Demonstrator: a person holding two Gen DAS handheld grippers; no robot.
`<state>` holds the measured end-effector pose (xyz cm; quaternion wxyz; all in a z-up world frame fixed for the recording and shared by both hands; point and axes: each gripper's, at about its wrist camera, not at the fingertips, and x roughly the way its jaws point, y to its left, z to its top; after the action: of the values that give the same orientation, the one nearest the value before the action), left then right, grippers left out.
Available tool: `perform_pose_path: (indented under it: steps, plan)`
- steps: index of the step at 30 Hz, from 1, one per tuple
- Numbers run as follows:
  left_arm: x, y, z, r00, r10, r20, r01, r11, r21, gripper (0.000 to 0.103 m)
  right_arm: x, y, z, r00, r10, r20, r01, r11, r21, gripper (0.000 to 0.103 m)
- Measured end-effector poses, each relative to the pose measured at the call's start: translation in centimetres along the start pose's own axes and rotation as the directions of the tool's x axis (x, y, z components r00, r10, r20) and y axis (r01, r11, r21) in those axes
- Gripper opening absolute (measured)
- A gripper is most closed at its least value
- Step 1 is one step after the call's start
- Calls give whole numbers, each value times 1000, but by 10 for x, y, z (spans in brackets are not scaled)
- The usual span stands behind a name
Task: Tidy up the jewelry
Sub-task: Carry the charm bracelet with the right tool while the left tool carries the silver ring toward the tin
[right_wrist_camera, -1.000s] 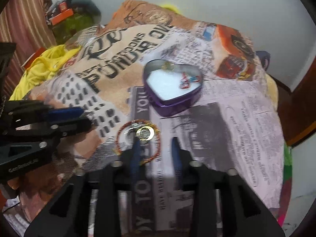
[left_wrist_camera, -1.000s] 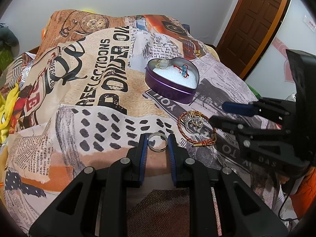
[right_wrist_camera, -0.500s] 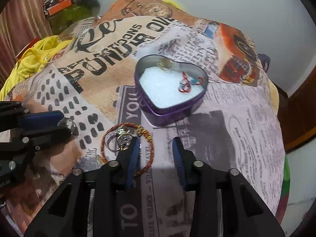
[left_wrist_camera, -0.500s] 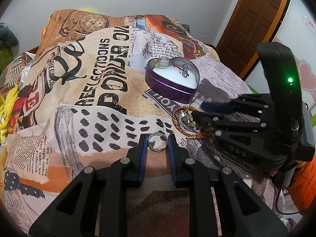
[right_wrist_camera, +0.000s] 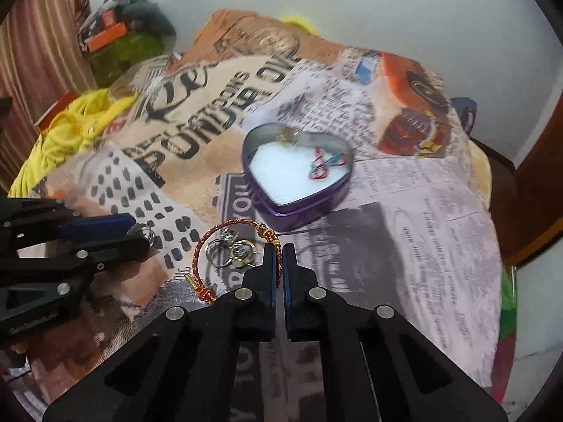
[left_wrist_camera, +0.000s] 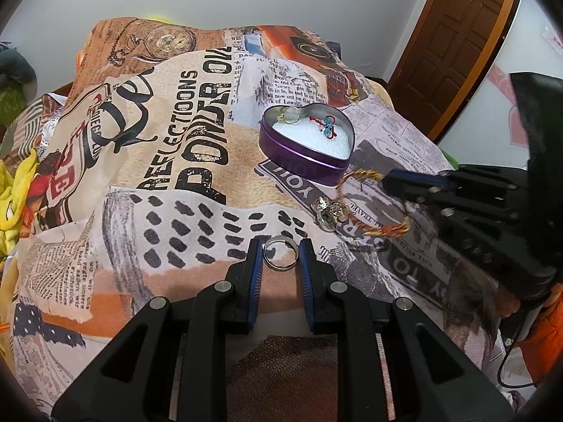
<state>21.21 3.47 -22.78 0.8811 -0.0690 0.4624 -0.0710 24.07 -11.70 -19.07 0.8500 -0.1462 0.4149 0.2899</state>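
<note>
- L tongs (left_wrist_camera: 280,253) gripped silver ring (left_wrist_camera: 280,254) above bed cover (left_wrist_camera: 169,183).
- R tongs (right_wrist_camera: 280,256) just closed, pinching red-gold bracelet (right_wrist_camera: 235,257); small rings (right_wrist_camera: 232,249) inside loop.
- Purple heart tin (right_wrist_camera: 299,172) just beyond, open.

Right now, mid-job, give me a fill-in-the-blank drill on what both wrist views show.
1. The left gripper holds a plain silver ____.
2. The right gripper is shut on the red-and-gold ____.
3. The purple tin is shaped like a ____.
4. The cluster of rings lies ____ the bracelet's loop.

Missing words: ring; bracelet; heart; inside
</note>
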Motion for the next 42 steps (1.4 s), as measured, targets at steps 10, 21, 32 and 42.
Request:
perform_pose_path:
  steps: [10,21,32,42]
  plan:
    - [-17,-13,23,999,9,53,-11,1000,27,20,-30,-21,9,996,-26,81,20,998,65,3]
    - [-16,-25,61,994,4,107,-10,998,63,20,-28,-35,26,991,-37,129,24,994,103,3]
    - [5,-26,90,994,10,109,-18,997,73,20,0,-39,48,992,-50,119,36,993,115,3]
    - [45,-13,106,999,-10,47,8,999,40,20,28,-41,58,997,-10,80,0,993,122,3]
